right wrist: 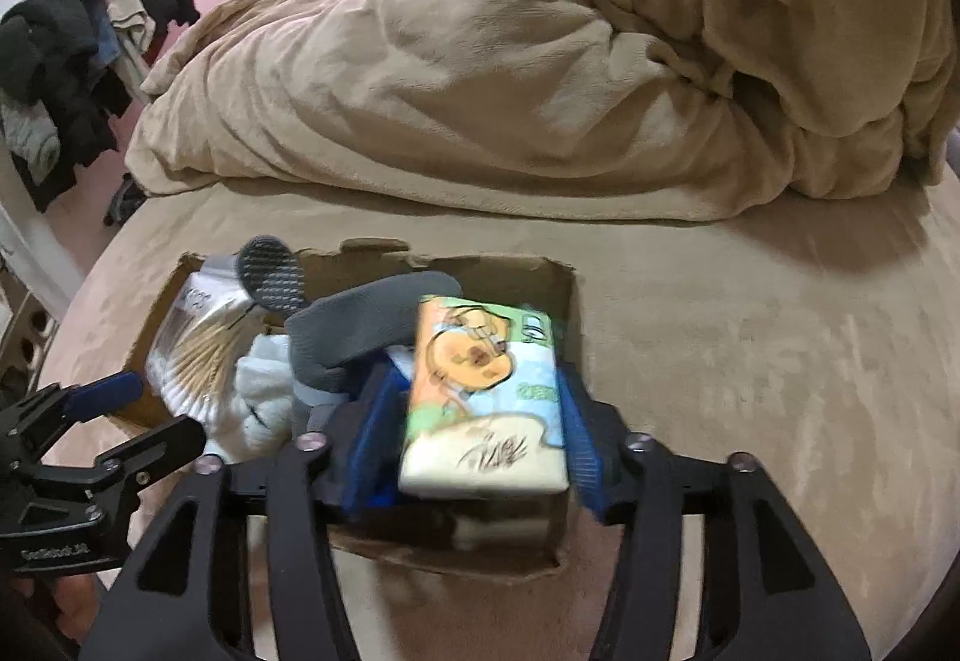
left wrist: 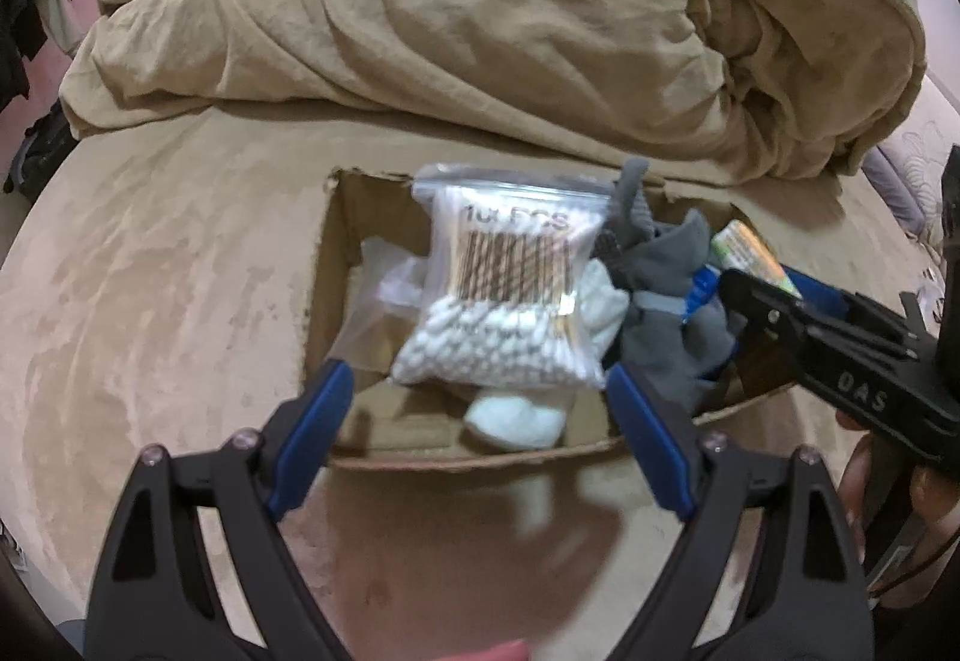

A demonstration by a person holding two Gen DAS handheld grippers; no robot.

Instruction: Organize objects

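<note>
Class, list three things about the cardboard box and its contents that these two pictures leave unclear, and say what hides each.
1. Left wrist view: the print on the cotton swab bag is blurred.
2. Right wrist view: the box floor is hidden by the tissue pack in the right tongs.
3. Left wrist view: the grey sock covers what lies under it.

Your left gripper (left wrist: 477,409) hangs with jaws spread wide, gripping nothing. Your right gripper (right wrist: 465,427) has jaws closed in against a load. Both point forward, side by side.
</note>
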